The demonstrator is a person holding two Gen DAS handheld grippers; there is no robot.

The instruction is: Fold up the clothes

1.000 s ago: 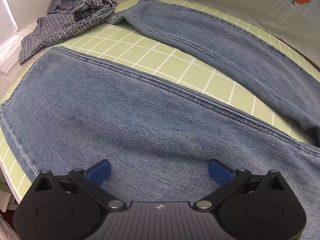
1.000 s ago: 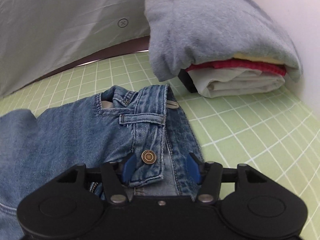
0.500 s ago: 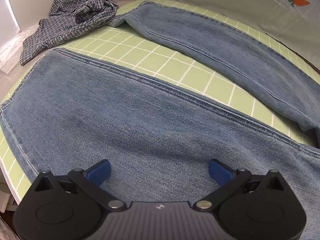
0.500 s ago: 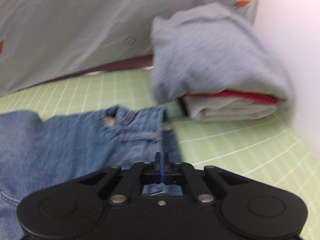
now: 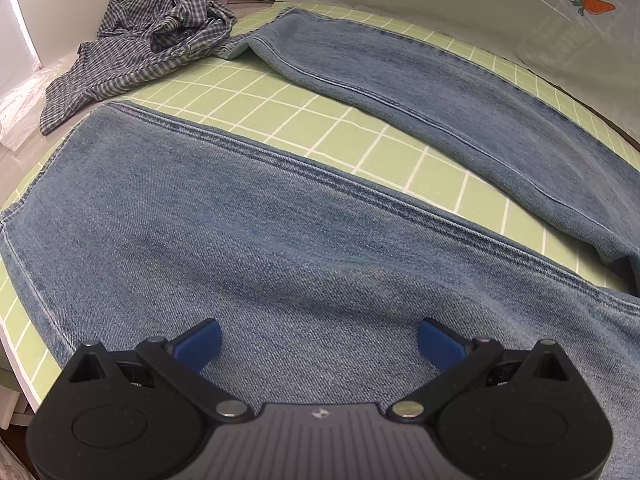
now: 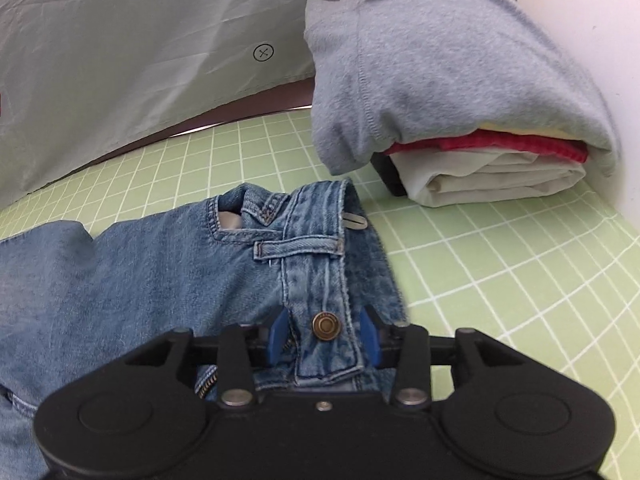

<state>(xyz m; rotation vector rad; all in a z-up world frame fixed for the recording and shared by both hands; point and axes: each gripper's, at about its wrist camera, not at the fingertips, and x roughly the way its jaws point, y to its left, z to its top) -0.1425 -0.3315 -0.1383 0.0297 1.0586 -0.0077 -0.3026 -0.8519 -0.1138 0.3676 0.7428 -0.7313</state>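
Blue jeans [image 5: 240, 232] lie flat on the green grid mat [image 5: 320, 120], both legs spread apart in the left wrist view. My left gripper [image 5: 319, 340] is open wide, low over the near leg, holding nothing. In the right wrist view the jeans' waistband [image 6: 316, 248] with its brass button [image 6: 326, 325] sits between the blue pads of my right gripper [image 6: 324, 336]. The jaws are partly open around the waistband, one pad on each side, not clamped.
A crumpled checked shirt [image 5: 152, 40] lies at the far left by the far leg's hem. A stack of folded clothes [image 6: 452, 92], grey on top with red and white under, stands at the right near a white wall. Grey sheet [image 6: 120, 60] behind the mat.
My right gripper shut half a second ago, then opened again around the waistband, back near its earlier spot. The left gripper drifted slightly and stays open.
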